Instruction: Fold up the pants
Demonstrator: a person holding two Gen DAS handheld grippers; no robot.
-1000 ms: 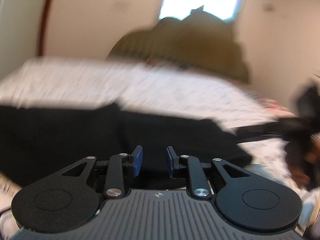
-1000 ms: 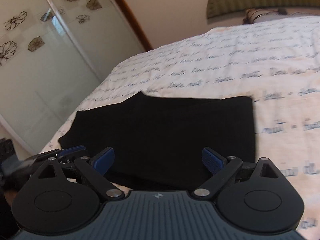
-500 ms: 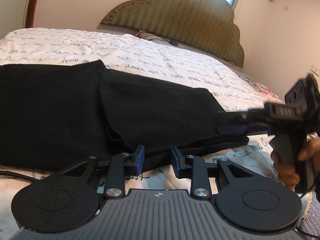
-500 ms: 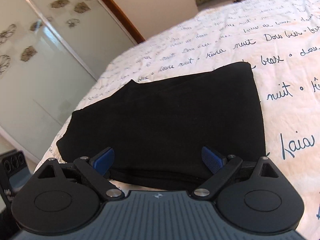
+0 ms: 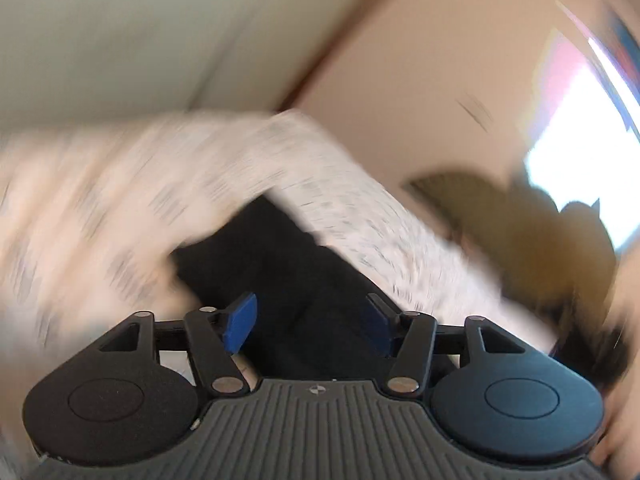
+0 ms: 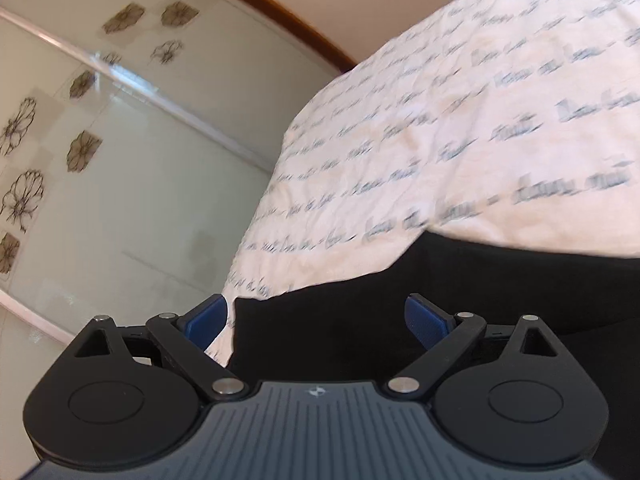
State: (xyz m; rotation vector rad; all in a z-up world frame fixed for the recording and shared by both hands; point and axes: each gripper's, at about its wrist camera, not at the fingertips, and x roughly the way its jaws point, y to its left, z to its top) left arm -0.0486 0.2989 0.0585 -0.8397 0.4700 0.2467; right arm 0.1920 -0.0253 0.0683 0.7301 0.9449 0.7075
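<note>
The black pants lie folded on the white bedspread with blue script; the left wrist view is heavily blurred and tilted. My left gripper hangs just before the pants' near end, its jaws opening, and nothing is pressed between its blue pads. In the right wrist view the pants fill the lower right. My right gripper stands wide open over their near left corner, pads clear of the cloth.
Frosted sliding doors with flower prints stand beyond the bed's left edge. An olive headboard and a bright window lie at the far right. A hand shows at the lower right corner.
Both views have swung and rolled. The left jaws have spread wider. The right gripper has shifted toward the pants' left corner, so more wardrobe door shows. The other gripper has left the left wrist view.
</note>
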